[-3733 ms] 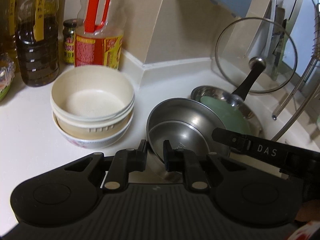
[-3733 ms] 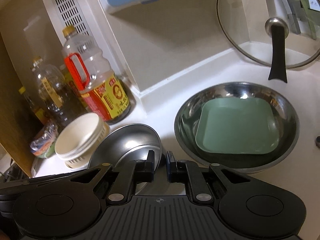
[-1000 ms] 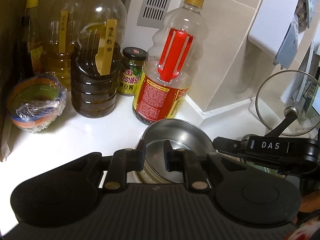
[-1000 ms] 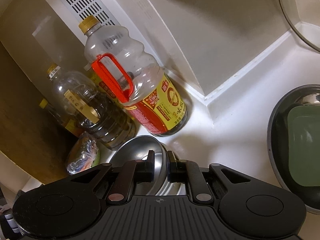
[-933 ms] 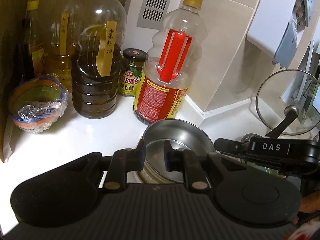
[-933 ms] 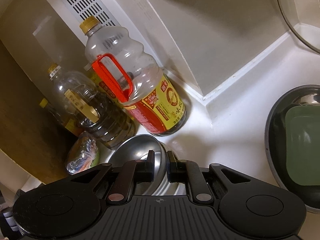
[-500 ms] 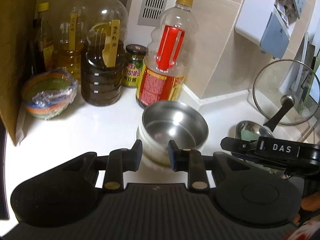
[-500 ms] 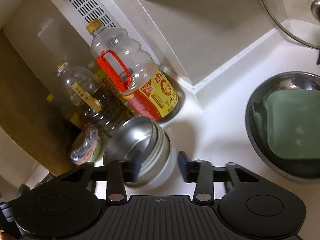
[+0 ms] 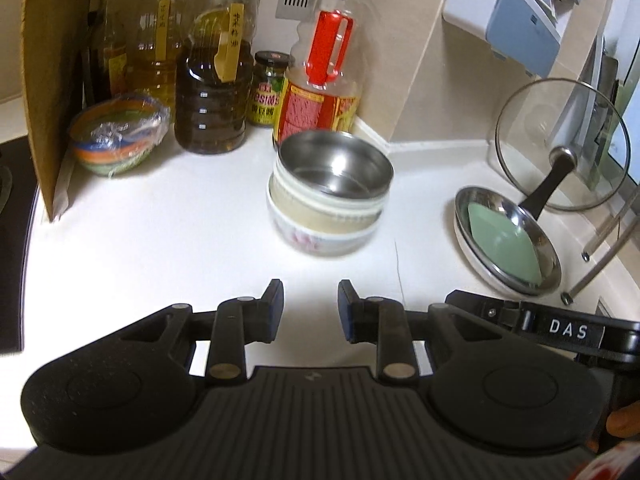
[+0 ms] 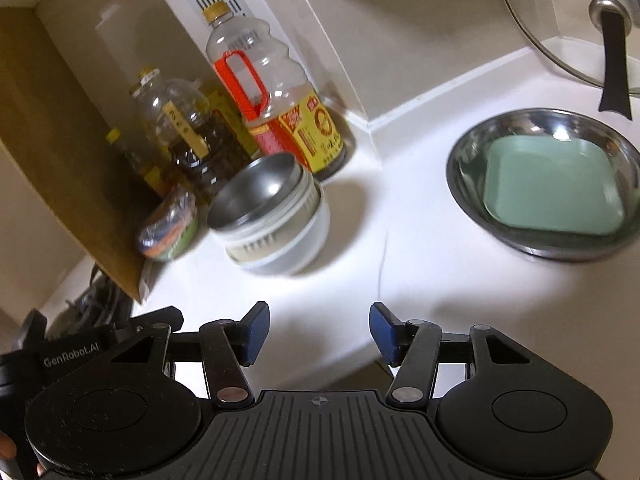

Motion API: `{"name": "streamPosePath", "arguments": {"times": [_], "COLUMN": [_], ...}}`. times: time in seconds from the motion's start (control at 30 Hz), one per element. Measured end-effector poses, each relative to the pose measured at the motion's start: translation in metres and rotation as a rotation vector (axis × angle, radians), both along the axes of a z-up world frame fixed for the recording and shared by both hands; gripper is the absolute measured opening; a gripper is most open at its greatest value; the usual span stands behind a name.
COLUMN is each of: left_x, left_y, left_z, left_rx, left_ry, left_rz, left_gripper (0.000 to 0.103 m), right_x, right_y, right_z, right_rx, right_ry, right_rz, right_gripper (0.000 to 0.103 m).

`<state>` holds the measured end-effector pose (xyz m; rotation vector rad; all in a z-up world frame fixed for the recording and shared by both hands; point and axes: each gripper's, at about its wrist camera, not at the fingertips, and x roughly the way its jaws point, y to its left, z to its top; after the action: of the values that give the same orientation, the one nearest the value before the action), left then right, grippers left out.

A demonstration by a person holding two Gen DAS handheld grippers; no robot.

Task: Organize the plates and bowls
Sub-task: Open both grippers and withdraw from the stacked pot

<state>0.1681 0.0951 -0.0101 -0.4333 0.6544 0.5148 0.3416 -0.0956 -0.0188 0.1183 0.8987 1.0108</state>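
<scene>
Left gripper (image 9: 310, 306): jaws part-open, nothing between them, bare bench (image 9: 160, 248) showing through the gap; it sits clear of all ware. Right gripper (image 10: 316, 330): jaws wider and opening at this moment, likewise holding nothing; only white bench surface lies between the blue pads.

Nearest ware, outward from both: the bowl stack (image 9: 330, 196), a steel bowl (image 9: 335, 164) nested on top of pale ribbed bowls with a patterned white bowl at the base; it stands free on the bench, well apart from either gripper, just in front of the red-handled bottle (image 9: 320, 80). In the left wrist view it lies almost straight ahead; in the right wrist view it lies ahead and off to the left.

Next outward: the steel pan (image 10: 544, 184) with the green square plate (image 10: 554, 184) lying inside it. In the right wrist view it lies ahead and to the right; in the left wrist view it is far to the right, with the right gripper's body lying between.

Judgement: the stack appears finished; the pan and green plate are the remaining ware, and the right gripper is the better placed to take them, approaching the near rim. The pan's handle appears to run back toward the glass lid (image 9: 560, 144), though it may belong to the lid; the view does not settle it.
</scene>
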Motion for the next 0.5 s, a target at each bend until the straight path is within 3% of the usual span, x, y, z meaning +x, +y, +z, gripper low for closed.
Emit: {"name": "streamPosePath", "arguments": {"times": [0.5], "left_x": [-0.039], "left_y": [-0.06], "left_z": [-0.015], "left_rx": [0.004], "left_ry": [0.048], "left_rz": [-0.006], "left_gripper": [0.026], "right_x": [-0.048], "right_y": [-0.055], "right_z": [-0.014], "right_rx": [-0.076], "right_ry": [-0.046], "right_rz": [0.035], "right_gripper": [0.056]}}
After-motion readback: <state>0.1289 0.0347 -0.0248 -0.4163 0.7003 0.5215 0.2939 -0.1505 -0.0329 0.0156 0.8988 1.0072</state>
